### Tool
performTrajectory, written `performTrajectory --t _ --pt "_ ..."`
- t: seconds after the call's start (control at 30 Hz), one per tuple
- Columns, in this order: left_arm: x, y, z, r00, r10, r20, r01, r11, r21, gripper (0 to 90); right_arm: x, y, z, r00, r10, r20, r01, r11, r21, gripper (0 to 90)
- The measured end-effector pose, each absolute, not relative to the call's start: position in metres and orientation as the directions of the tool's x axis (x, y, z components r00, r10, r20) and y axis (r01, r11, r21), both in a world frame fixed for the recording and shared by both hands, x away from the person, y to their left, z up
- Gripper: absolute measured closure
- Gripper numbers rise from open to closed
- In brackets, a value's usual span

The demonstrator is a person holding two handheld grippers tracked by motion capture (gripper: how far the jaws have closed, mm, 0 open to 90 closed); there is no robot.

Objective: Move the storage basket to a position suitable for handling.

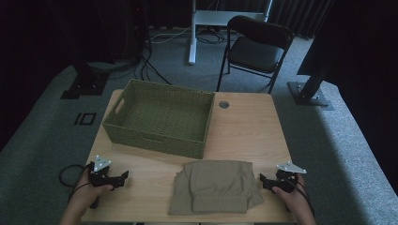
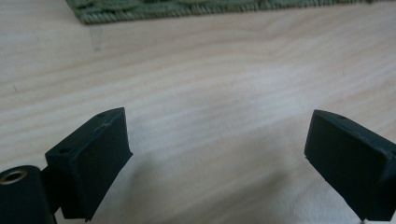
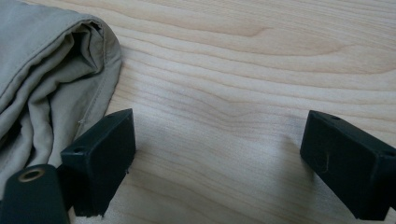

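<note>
A folded beige garment (image 1: 215, 187) lies on the wooden table (image 1: 244, 126) near its front edge. Behind it stands a green woven basket (image 1: 159, 117), with nothing showing inside it. My left gripper (image 1: 123, 178) rests low at the front left, open, with bare wood between its jaws (image 2: 219, 154). The basket's lower edge (image 2: 187, 8) runs along the top of the left gripper view. My right gripper (image 1: 263, 181) sits at the front right, just beside the garment's right edge, open with nothing between its jaws (image 3: 217, 158). The garment's fold (image 3: 56, 70) lies next to one of its fingers (image 3: 100, 158).
A black folding chair (image 1: 256, 49) and a white desk leg (image 1: 192, 33) stand beyond the table on grey carpet. Black stand feet (image 1: 84, 84) (image 1: 309, 91) flank the table. A round grommet hole (image 1: 224, 104) sits at the table's back, right of the basket.
</note>
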State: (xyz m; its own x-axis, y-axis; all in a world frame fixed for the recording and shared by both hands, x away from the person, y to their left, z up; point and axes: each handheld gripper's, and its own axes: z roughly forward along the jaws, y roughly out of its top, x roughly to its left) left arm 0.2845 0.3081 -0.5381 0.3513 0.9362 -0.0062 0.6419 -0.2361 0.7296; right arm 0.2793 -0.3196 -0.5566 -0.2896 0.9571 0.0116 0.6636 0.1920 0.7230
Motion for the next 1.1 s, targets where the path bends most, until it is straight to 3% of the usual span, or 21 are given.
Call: performTrajectory --t 0.47,0.57,1.1 --pt "0.312 0.315 -0.504 0.33 0.944 0.002 0.585 -0.206 0.784 7.3 0.279 -0.32 -0.557 -0.289 0.957 0.012 0.664 0.192 0.723 10.0" --pt "0.318 0.315 -0.495 0.324 0.946 0.002 0.577 -0.199 0.792 14.5 0.279 -0.32 -0.557 -0.289 0.957 0.012 0.664 0.192 0.723 10.0" --pt "0.347 0.323 -0.436 0.299 0.954 0.017 0.479 -0.165 0.862 14.4 0.279 -0.32 -0.557 -0.289 0.957 0.012 0.664 0.192 0.723 10.0"
